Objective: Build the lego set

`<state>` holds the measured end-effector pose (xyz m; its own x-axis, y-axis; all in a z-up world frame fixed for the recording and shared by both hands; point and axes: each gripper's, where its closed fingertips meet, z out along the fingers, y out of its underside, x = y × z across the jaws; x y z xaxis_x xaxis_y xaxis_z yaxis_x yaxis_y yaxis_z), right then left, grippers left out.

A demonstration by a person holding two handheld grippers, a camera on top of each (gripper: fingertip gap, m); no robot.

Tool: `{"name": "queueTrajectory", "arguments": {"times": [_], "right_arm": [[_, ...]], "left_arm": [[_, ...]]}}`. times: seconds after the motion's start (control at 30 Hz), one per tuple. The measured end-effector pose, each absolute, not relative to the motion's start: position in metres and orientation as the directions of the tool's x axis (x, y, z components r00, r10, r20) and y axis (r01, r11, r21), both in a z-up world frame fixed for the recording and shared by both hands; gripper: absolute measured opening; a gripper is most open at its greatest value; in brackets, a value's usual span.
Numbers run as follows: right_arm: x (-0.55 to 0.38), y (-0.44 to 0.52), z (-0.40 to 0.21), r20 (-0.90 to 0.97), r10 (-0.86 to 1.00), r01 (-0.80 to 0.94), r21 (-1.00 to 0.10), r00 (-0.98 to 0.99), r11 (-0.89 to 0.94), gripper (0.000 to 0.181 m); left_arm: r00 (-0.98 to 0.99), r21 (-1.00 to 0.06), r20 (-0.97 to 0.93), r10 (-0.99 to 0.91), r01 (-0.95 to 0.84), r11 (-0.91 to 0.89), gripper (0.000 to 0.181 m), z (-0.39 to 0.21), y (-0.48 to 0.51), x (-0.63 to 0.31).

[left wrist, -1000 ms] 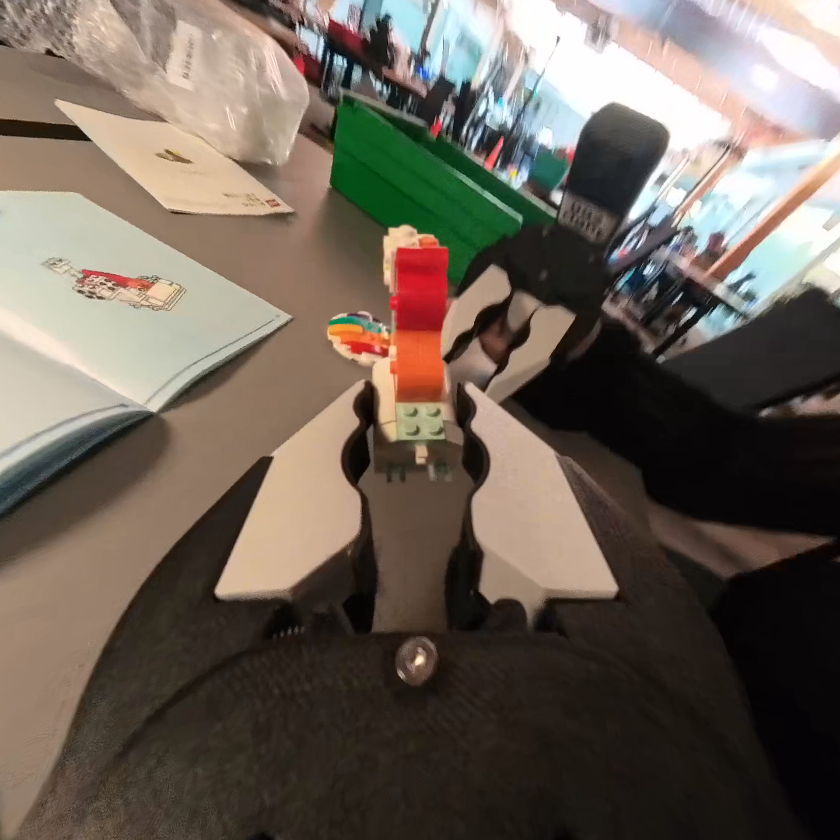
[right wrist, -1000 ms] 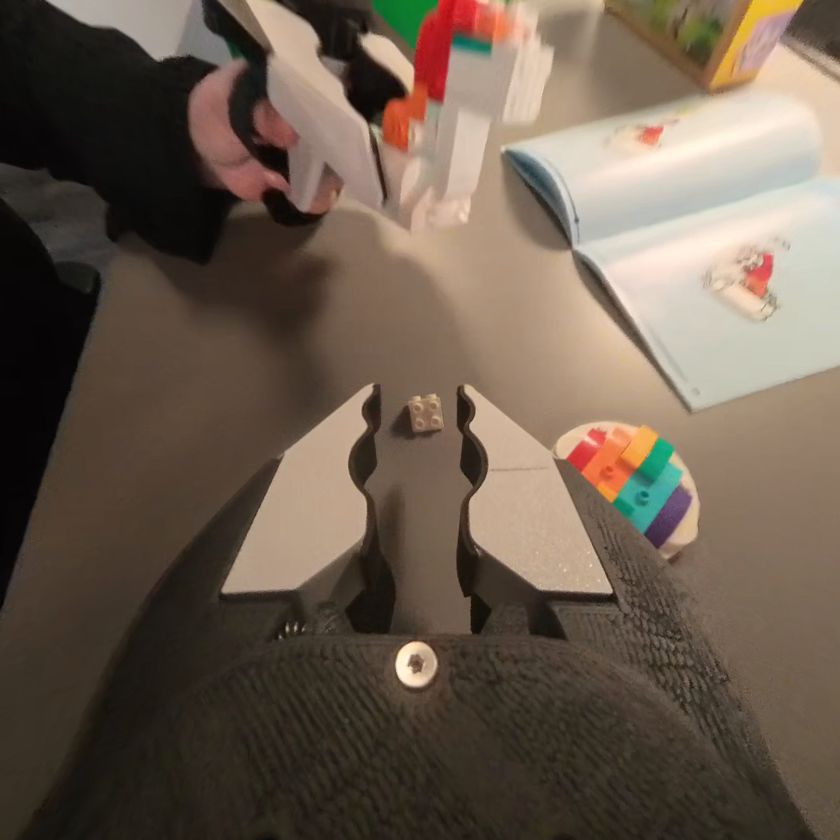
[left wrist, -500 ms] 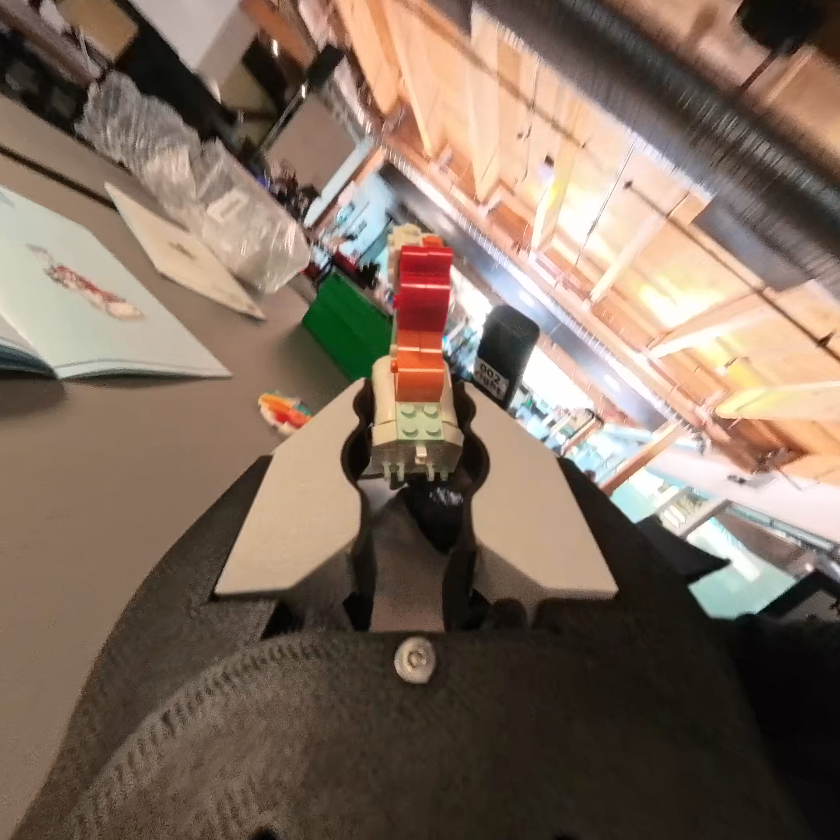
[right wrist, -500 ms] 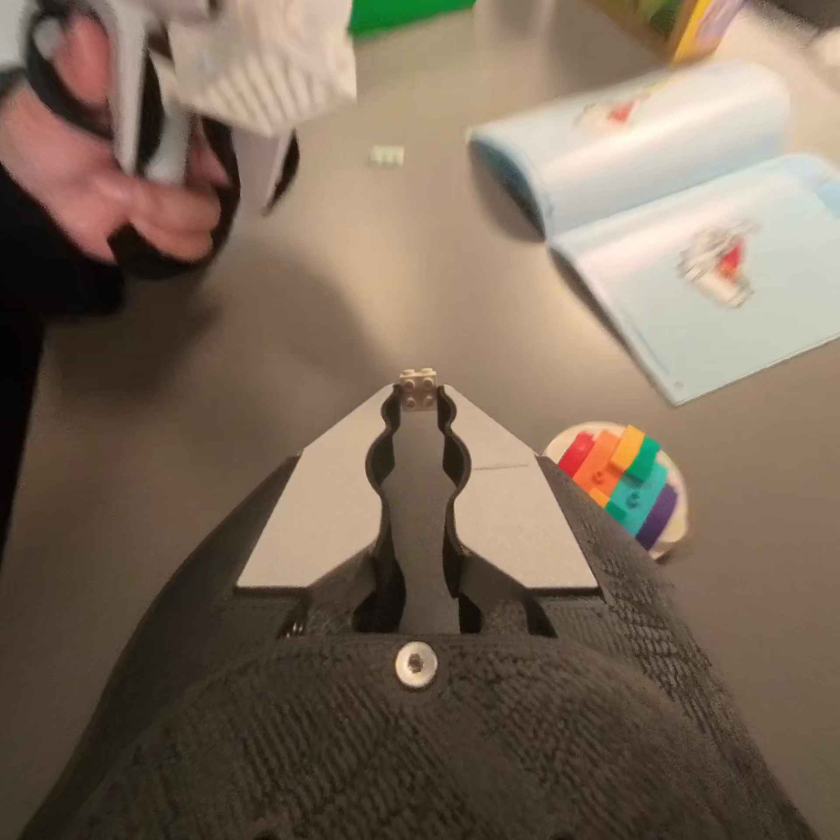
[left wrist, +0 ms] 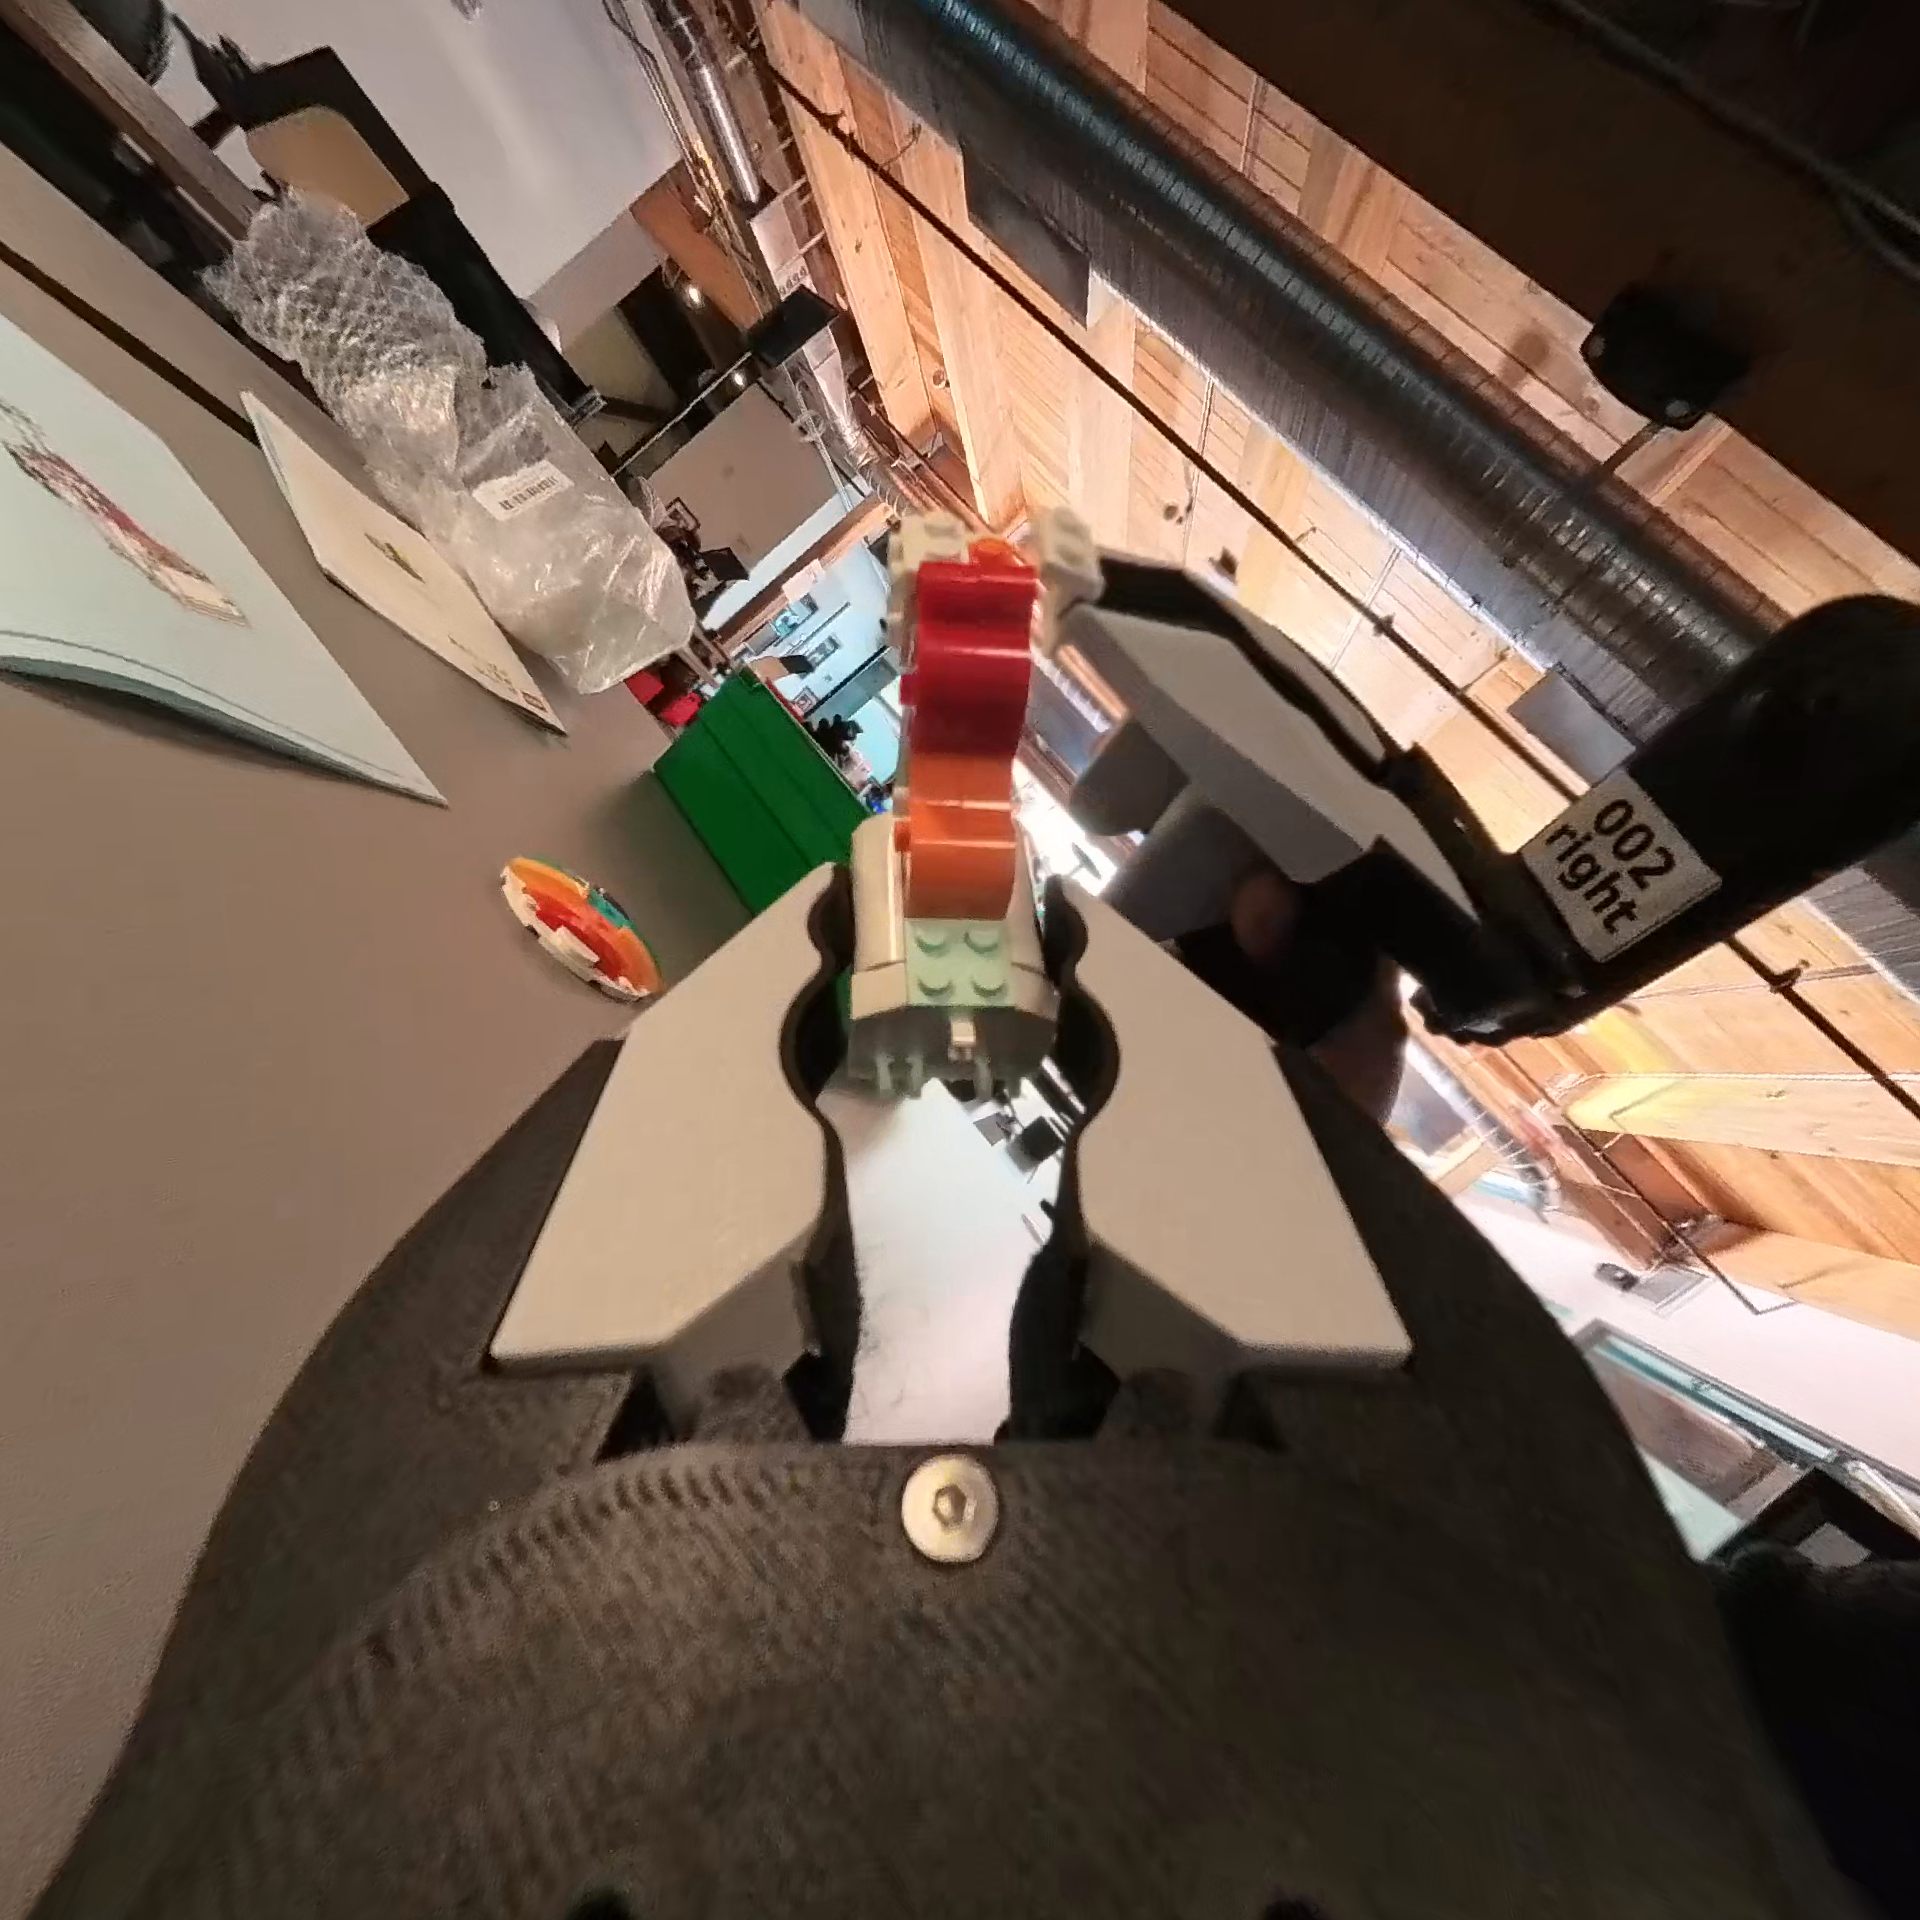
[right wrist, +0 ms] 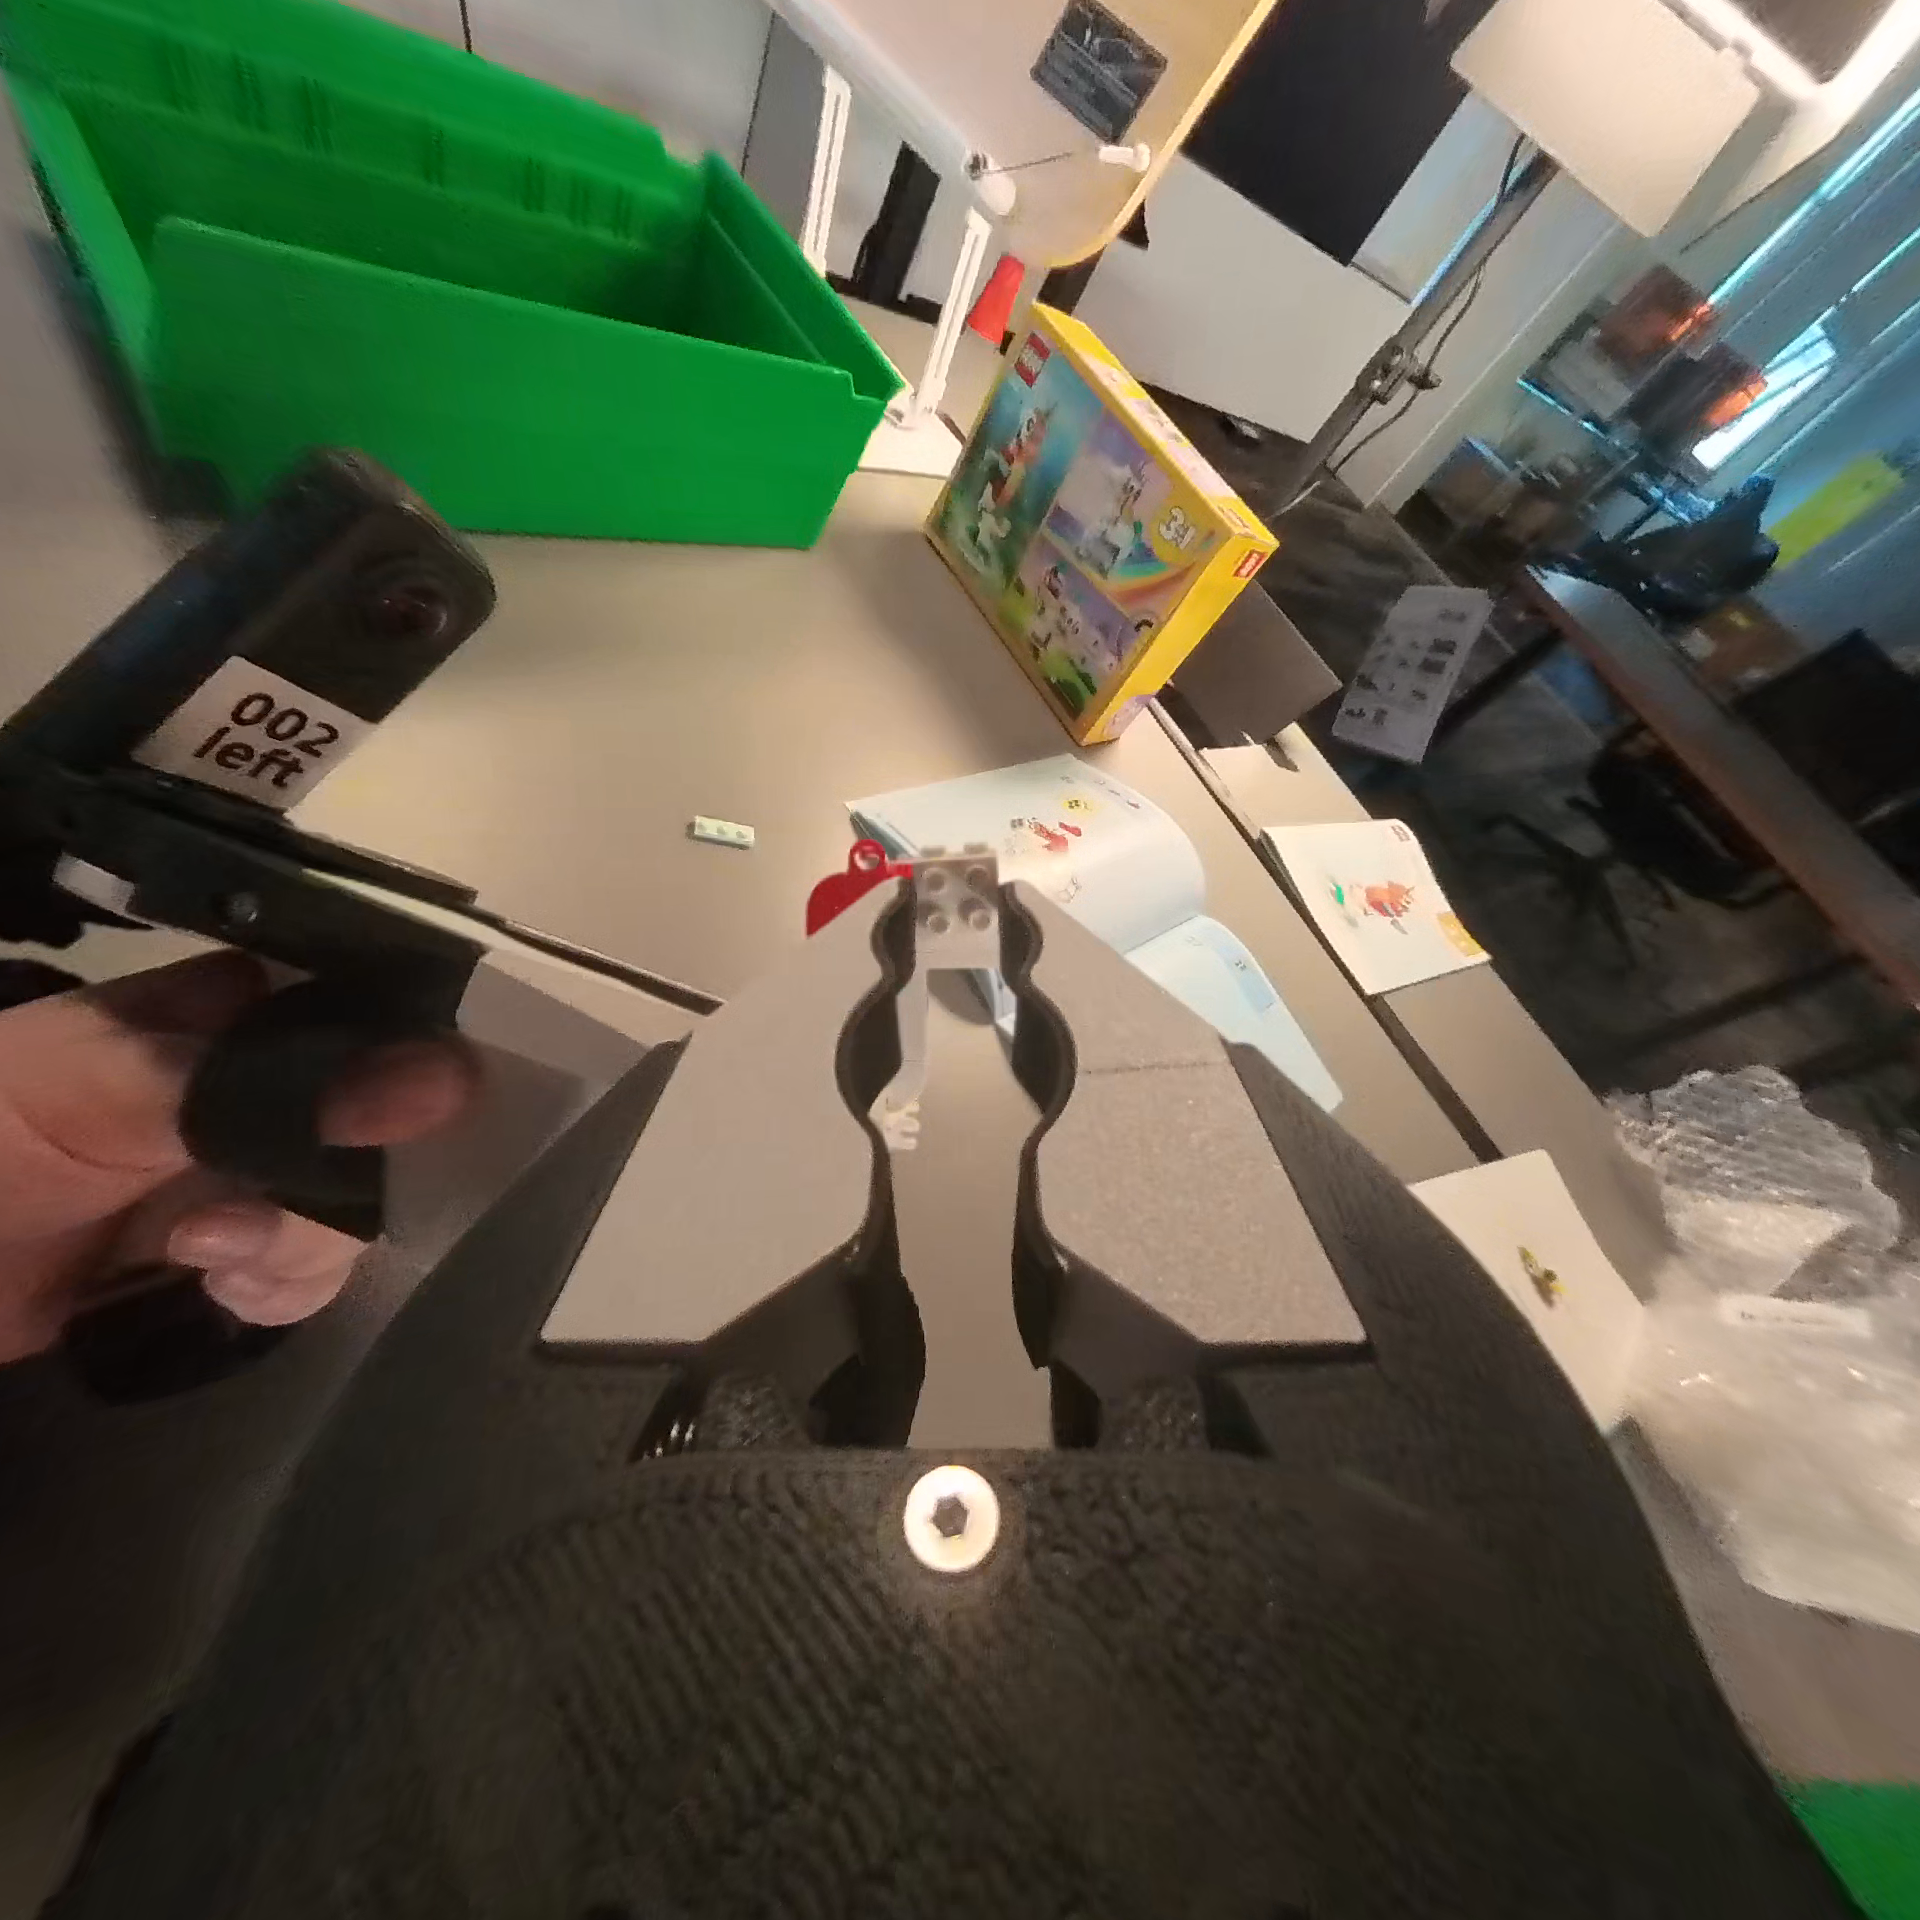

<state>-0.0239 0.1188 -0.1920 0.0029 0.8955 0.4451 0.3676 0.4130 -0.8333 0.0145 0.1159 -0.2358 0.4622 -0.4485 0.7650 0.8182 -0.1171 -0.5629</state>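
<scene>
The left gripper [left wrist: 948,997] is clamped on the white-and-mint base of a partly built lego model [left wrist: 956,831], a column of orange and red curved bricks topped with white pieces, held up off the grey surface [left wrist: 260,935] and tilted toward the ceiling. The right gripper [right wrist: 956,914] pinches a small light-grey two-by-two stud brick [right wrist: 958,902] at its very fingertips, and in the left wrist view that brick [left wrist: 1070,556] sits just beside the model's white top, touching or nearly so; which cannot be told. The step in hand looks like pressing this brick onto the top of the build. The risk is in that shallow fingertip hold: a push that is off the stud axis could twist the brick out of the jaws or seat it crooked. Pressing sideways on the tall column could also lever it in the left gripper or snap the red bricks apart. A dropped piece would fall to the surface near the round rainbow-coloured lego disc [left wrist: 582,925] or the open pale-blue instruction booklet [right wrist: 1091,862].
</scene>
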Motion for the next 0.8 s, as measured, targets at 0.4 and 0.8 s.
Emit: {"name": "queueTrajectory", "arguments": {"times": [0.4, 0.8], "right_arm": [[-0.017, 0.12, -0.204, 0.303, 0.952, 0.435, -0.863, 0.036, 0.258, 0.015], [-0.024, 0.125, -0.211, 0.25, 0.968, 0.569, -0.798, 0.018, 0.196, 0.014]], "left_arm": [[0.482, -0.585, 0.759, -0.437, 0.8, -0.133, 0.036, -0.241, 0.118, 0.023], [0.452, -0.546, 0.796, -0.402, 0.823, -0.156, 0.036, -0.246, 0.123, 0.021]]}}
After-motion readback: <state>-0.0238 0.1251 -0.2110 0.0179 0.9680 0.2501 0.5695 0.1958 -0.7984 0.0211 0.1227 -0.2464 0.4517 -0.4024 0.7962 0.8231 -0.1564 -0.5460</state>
